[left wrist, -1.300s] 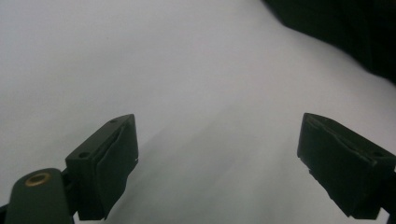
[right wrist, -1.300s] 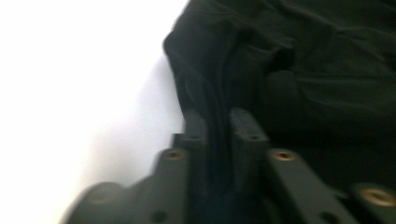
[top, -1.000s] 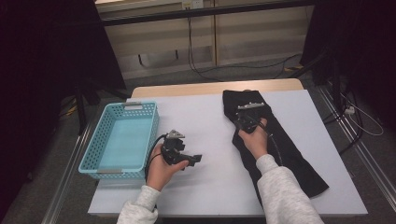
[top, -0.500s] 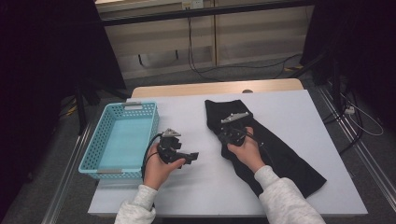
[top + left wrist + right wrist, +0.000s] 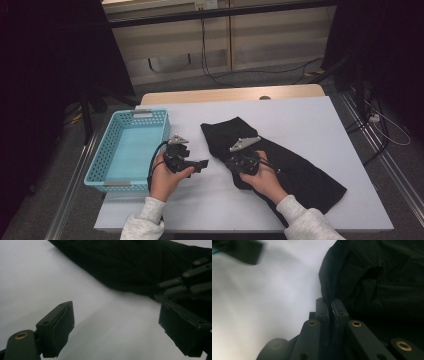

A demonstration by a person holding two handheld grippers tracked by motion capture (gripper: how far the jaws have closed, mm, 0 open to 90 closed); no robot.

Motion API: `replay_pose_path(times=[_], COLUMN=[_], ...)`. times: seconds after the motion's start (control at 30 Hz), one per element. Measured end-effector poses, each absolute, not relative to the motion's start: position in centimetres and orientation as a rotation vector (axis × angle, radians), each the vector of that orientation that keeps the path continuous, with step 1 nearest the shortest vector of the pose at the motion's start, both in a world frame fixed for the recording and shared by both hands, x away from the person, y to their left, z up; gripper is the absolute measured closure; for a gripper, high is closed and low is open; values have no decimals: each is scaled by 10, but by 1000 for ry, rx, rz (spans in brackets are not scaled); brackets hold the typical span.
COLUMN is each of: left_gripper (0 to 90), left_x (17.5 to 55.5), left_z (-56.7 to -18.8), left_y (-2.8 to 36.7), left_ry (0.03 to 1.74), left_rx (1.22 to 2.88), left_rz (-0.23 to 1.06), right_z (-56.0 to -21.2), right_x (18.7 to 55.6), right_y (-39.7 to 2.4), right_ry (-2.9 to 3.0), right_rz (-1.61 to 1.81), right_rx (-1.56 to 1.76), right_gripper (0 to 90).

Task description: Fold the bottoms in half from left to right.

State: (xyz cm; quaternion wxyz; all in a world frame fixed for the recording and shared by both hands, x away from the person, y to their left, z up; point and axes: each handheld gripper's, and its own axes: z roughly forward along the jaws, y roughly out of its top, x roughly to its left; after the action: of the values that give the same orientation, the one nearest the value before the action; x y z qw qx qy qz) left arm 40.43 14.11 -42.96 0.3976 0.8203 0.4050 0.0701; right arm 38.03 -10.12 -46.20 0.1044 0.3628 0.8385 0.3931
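Observation:
A black garment (image 5: 300,172) lies across the right half of the white table (image 5: 310,120), bunched at its near-left edge. My right gripper (image 5: 229,163) is shut on that edge; in the right gripper view the jaws (image 5: 330,306) pinch a fold of the dark cloth (image 5: 382,277). My left gripper (image 5: 202,164) rests on the table just left of it, pointing at the garment. Its jaws (image 5: 117,330) stand wide open over bare table with nothing between them. Beyond them the garment (image 5: 130,267) and the right gripper (image 5: 192,277) are close.
A light blue plastic basket (image 5: 129,116) stands at the table's left side, next to the left hand. Bare white tabletop stretches beyond the garment and along the front edge. Cables lie on the floor behind the table.
The right gripper has moved left across the table, dragging the garment's upper end with it toward the left gripper. The left hand has stayed put.

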Motion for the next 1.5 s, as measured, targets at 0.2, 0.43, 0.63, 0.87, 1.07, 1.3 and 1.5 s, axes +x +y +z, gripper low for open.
replay_pose_path(times=[0.2,0.43,0.63,0.87,1.07,1.3,1.5], left_gripper=[131,131,131,131,131,131,132], left_x=[406,408,409,410,414,422,430], left_z=[-424,-424,-421,-419,-421,-423,-423], left_y=[146,150,151,154,152,146,139], left_ry=[1041,1069,1067,1081,1082,1075,1062], left_rx=[2060,2053,2048,2031,2032,2053,2064], left_rz=[194,212,216,224,220,234,234], right_z=[-461,-460,-455,-434,-423,-428,-432], right_x=[362,348,348,351,353,351,341], right_y=[-88,-83,-86,-102,-123,-154,-184], right_ry=[2548,2620,2602,2515,2431,2367,2314], right_rz=[1183,1214,1192,1263,1255,1198,1145], right_rx=[974,916,941,987,1047,1142,1218], right_gripper=[857,821,528,338,246,215,211])
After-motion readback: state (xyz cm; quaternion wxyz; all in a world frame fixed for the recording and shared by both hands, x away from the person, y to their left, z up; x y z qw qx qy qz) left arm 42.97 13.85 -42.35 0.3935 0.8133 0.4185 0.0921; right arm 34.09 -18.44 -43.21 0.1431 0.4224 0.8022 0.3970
